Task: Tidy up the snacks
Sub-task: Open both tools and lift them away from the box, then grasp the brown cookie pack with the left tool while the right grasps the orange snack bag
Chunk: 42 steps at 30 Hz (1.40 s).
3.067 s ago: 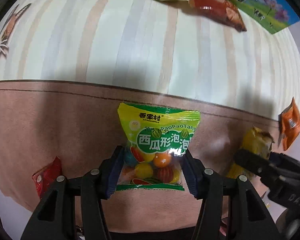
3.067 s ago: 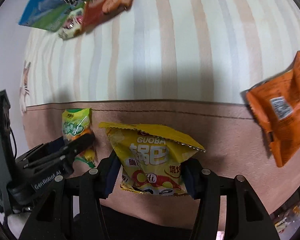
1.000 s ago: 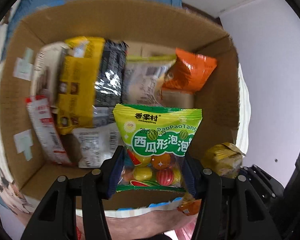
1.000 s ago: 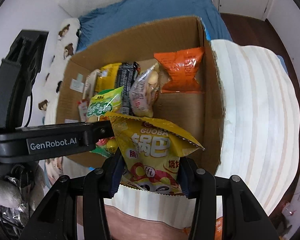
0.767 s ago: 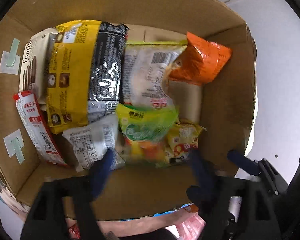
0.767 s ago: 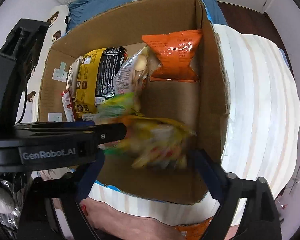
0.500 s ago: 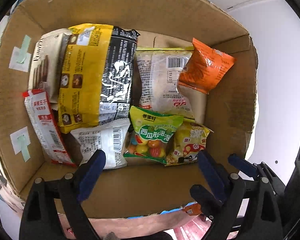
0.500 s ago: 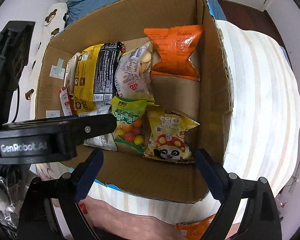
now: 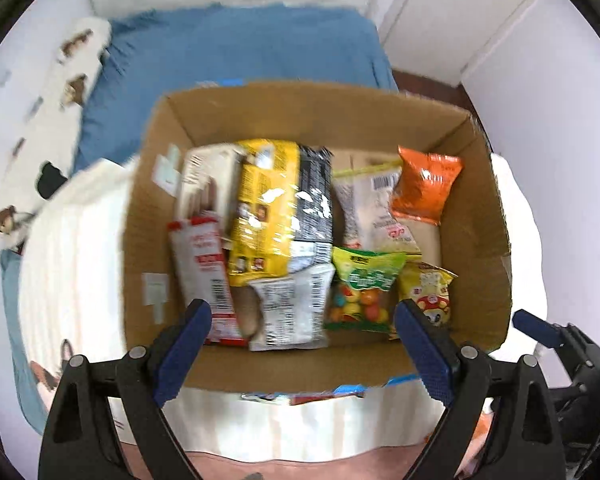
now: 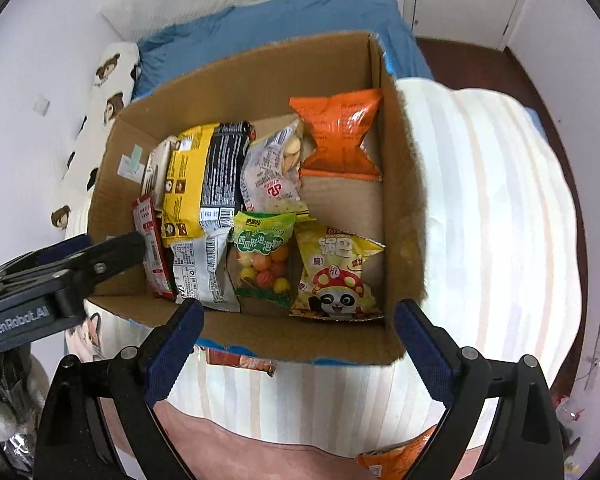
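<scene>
Above the cardboard box (image 10: 400,200), both claws, left (image 9: 300,344) and right (image 10: 298,336), gape wide and empty, the watermelon-gum bag (image 10: 262,254) and yellow panda crisps (image 10: 336,276) lying side by side at the frame's centre.

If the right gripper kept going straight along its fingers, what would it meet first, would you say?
Probably the green candy bag or the yellow panda snack bag beside it in the cardboard box. The open right gripper points down there, though the box's near wall could come first; depth is unclear.

You've got a striped bedspread (image 10: 480,208) on the bed, and the cardboard box (image 10: 400,184) sits right on it. One orange packet (image 10: 396,460) lies on the cover at the near edge, another peeks from under the box (image 10: 240,361).
</scene>
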Tool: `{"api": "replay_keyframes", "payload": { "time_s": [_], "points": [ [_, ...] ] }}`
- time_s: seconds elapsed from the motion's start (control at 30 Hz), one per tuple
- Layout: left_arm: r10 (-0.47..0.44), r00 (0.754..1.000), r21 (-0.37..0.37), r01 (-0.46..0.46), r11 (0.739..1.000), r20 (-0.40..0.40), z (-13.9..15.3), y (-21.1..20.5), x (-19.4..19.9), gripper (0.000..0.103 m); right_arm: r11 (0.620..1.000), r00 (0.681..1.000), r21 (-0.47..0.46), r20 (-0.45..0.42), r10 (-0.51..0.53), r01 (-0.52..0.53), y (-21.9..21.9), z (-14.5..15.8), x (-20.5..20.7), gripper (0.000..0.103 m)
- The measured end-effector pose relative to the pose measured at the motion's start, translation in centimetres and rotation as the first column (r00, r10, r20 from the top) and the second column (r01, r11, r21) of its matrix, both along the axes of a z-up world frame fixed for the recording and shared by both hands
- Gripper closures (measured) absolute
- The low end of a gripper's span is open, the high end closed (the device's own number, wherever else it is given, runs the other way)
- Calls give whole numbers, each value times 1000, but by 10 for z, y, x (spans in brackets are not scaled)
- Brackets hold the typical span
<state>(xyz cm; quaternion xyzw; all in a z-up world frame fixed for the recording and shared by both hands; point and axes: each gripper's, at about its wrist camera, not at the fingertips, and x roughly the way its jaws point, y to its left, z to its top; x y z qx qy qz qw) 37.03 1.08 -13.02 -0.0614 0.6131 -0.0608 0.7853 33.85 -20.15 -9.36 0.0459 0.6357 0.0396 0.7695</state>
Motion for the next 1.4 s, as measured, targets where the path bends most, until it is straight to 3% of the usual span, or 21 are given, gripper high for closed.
{"api": "replay_keyframes", "payload": {
  "time_s": [0.2,0.53,0.83,0.93,1.1,1.17,1.23,1.4],
  "points": [
    [4,987,61,-14,998,158,21,8,-47,9,999,990,-33,138,1,4,9,28,-39,5],
    [-8,939,114,-33,993,343,62,19,-130,9,1000,960,-29,280,3,6,17,67,-104,5],
    [-12,903,105,-37,994,430,90,20,-182,9,1000,922,-4,388,6,-4,22,104,-162,5],
    [-2,902,89,-40,995,431,92,21,-194,9,1000,921,17,390,-4,-2,22,107,-174,5],
    [38,930,42,-57,997,365,72,31,-208,9,997,944,73,327,-48,26,9,89,-192,2],
    [51,950,35,-65,997,309,53,34,-210,0,992,954,97,281,-100,76,-7,69,-197,2],
    [67,966,33,-78,996,250,30,37,-211,0,983,958,113,233,-166,143,-28,48,-200,2],
    [97,987,43,-103,994,129,-23,37,-214,0,924,921,105,96,-378,368,-96,-16,-212,2]
  ]
}}
